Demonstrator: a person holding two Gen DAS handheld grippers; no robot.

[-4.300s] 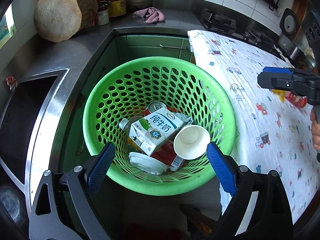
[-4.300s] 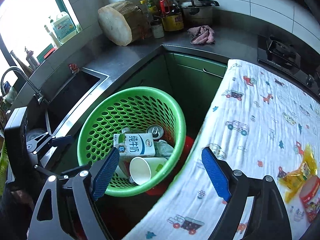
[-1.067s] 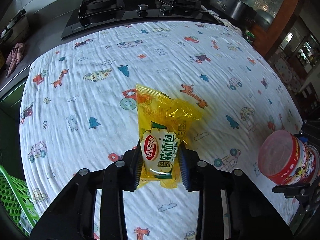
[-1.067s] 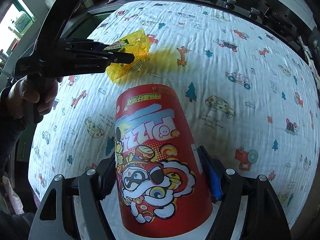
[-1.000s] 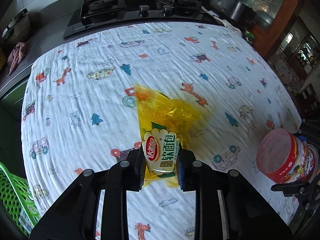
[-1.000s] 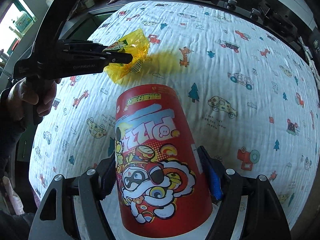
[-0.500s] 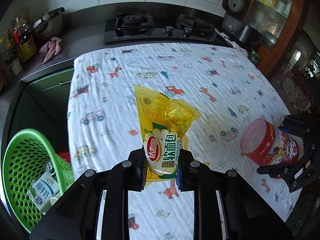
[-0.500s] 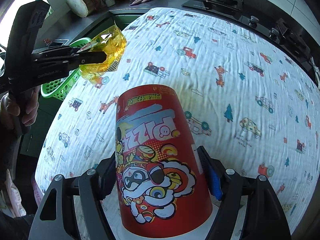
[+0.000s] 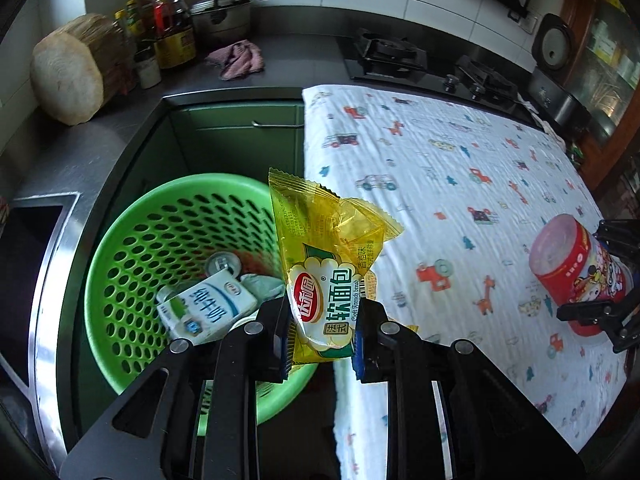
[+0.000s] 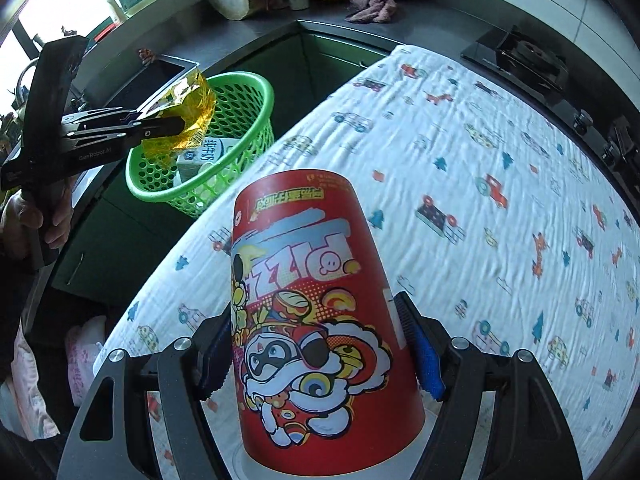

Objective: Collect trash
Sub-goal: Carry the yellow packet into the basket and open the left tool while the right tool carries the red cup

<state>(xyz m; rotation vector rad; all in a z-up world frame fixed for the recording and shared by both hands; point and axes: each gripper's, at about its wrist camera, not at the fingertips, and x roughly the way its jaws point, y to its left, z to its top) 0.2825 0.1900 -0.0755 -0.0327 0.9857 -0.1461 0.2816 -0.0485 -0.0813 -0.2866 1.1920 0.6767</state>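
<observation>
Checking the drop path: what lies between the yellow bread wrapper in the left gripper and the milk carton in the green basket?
Nothing: in the left wrist view the yellow wrapper hangs over the basket, open air above the milk carton.

Left wrist view sits close behind the left claw (image 9: 322, 338), looking steeply down past the round green perforated plastic basket (image 9: 120, 248) and along the desk under a white cartoon-print cloth (image 9: 460, 168). Right wrist view sits close behind the right claw (image 10: 320, 354), facing down over the same cloth (image 10: 500, 152). Both share basket (image 10: 256, 108), cloth, and each other's claw.
</observation>
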